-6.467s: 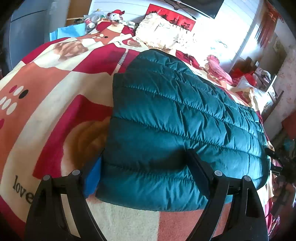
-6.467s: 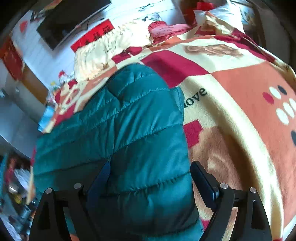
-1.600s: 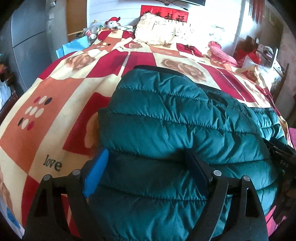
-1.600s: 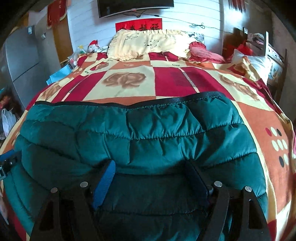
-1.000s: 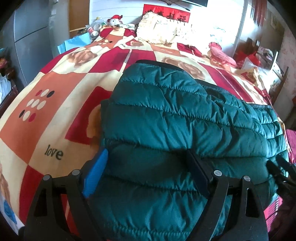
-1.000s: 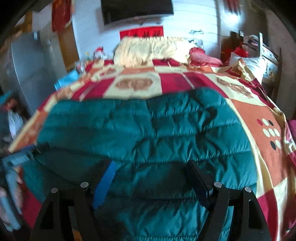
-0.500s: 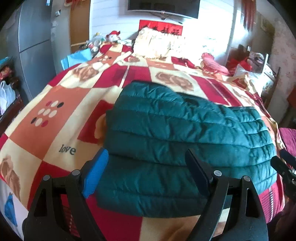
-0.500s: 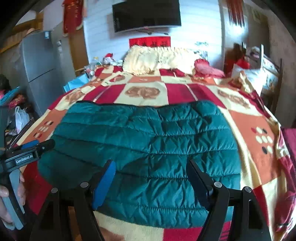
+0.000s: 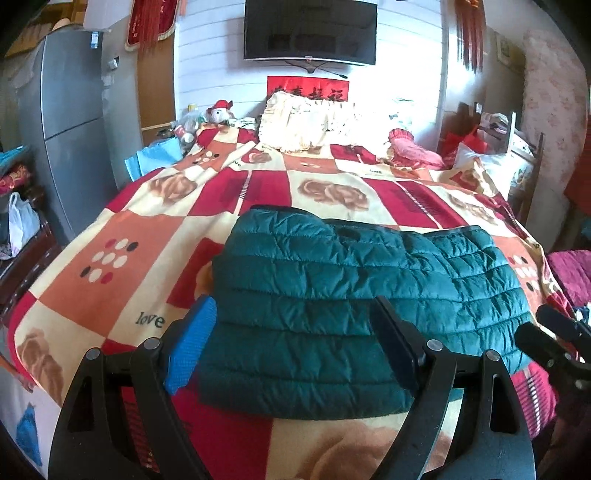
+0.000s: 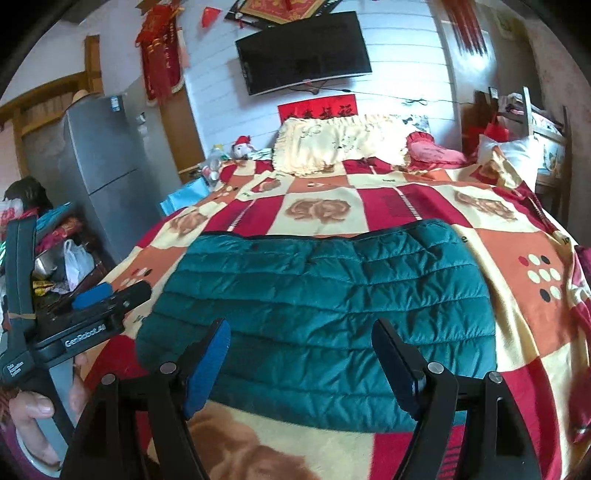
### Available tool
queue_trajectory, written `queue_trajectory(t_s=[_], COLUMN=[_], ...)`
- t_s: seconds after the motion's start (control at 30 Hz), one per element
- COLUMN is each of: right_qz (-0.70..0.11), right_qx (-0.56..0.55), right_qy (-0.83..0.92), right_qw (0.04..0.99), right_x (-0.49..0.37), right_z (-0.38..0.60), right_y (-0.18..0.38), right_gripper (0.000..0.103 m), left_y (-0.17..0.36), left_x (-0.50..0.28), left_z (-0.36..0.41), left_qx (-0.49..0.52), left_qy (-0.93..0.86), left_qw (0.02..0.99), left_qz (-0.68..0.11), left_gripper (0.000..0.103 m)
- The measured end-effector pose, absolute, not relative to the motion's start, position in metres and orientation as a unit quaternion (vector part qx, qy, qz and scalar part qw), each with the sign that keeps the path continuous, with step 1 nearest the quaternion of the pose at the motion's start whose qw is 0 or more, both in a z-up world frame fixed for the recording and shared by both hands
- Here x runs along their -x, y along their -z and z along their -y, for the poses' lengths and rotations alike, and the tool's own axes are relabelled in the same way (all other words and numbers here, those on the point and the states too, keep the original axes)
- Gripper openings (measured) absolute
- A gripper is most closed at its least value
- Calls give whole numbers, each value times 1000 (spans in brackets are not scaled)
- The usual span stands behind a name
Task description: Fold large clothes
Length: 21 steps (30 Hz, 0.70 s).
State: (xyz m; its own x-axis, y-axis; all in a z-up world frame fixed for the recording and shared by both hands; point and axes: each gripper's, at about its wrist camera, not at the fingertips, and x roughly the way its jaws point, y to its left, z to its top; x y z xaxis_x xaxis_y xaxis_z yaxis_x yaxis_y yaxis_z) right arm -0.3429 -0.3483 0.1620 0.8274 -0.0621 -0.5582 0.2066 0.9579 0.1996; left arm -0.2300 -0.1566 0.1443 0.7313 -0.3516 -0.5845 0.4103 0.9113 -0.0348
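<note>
A teal quilted down jacket (image 9: 354, 295) lies folded into a wide rectangle on the bed, near its front edge; it also shows in the right wrist view (image 10: 325, 306). My left gripper (image 9: 295, 343) is open and empty, held above and before the jacket's near edge. My right gripper (image 10: 303, 362) is open and empty, also back from the jacket. The left gripper shows at the left of the right wrist view (image 10: 107, 295), the right gripper at the right edge of the left wrist view (image 9: 546, 332).
The bed carries a red, orange and cream checked blanket (image 9: 147, 236). Pillows (image 9: 310, 122) lie at the head below a wall TV (image 9: 310, 33). A grey fridge (image 9: 62, 122) stands left. Bags and clutter sit by the left bedside (image 10: 74, 266).
Both grippers have let go of the jacket and pulled back and up from it. The jacket now lies folded in half and still on the blanket.
</note>
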Motion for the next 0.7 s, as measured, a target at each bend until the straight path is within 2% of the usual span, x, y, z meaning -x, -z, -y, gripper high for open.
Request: queue_trajectory(t_s=[0.7], right_qz=[-282], right_qx=[-142], right_qy=[55], right_qw=[947], right_x=[354], right_z=[342], right_y=[-163], right_gripper=[78], left_y=[-146], left_x=[253], left_z=[168], left_qx=[-64], left_qy=[225], left_qw=[926], left_qz=[-297], left_gripper=[85])
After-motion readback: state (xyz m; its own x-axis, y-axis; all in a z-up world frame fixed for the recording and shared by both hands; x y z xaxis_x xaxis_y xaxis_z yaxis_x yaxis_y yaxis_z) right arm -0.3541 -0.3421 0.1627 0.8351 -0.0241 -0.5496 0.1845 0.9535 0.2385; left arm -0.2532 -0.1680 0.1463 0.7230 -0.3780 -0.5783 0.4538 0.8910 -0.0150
